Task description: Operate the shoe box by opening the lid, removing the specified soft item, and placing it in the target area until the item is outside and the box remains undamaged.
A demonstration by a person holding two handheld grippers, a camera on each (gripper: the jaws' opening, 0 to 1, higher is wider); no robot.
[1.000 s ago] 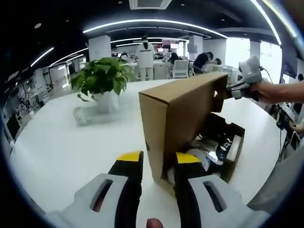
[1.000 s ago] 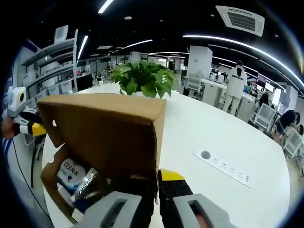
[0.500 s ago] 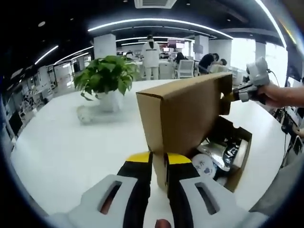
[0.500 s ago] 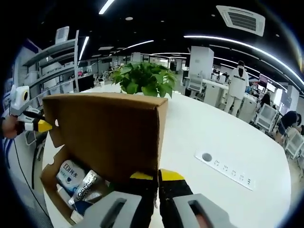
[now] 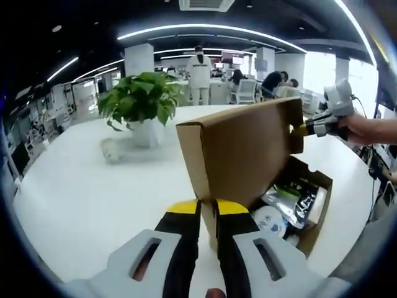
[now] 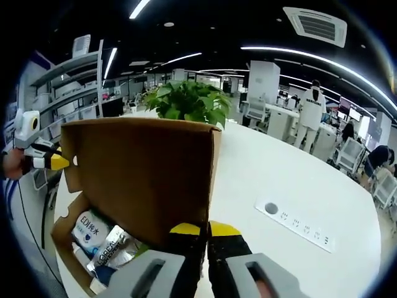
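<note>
On the white tabletop (image 5: 80, 192) the shoe box (image 5: 310, 214) stands with its lid (image 5: 239, 155) raised — each gripper, left gripper (image 5: 207, 211) and right gripper (image 6: 205, 233), pinched on a lid corner — and the soft pouches (image 6: 111, 245) inside look light and crinkly, best nipped by an edge.

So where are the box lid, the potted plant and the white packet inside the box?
box lid (image 5: 239, 152), left gripper view, outer face
potted plant (image 5: 139, 99), left gripper view, leaves
white packet (image 6: 90, 225), right gripper view, printed front

Both views look from close range at opposite ends of the raised lid (image 5: 239, 149) (image 6: 139, 174), sharing the open shoe box (image 5: 310, 208) (image 6: 65, 233) and potted plant (image 5: 139, 102) (image 6: 186, 102).
</note>
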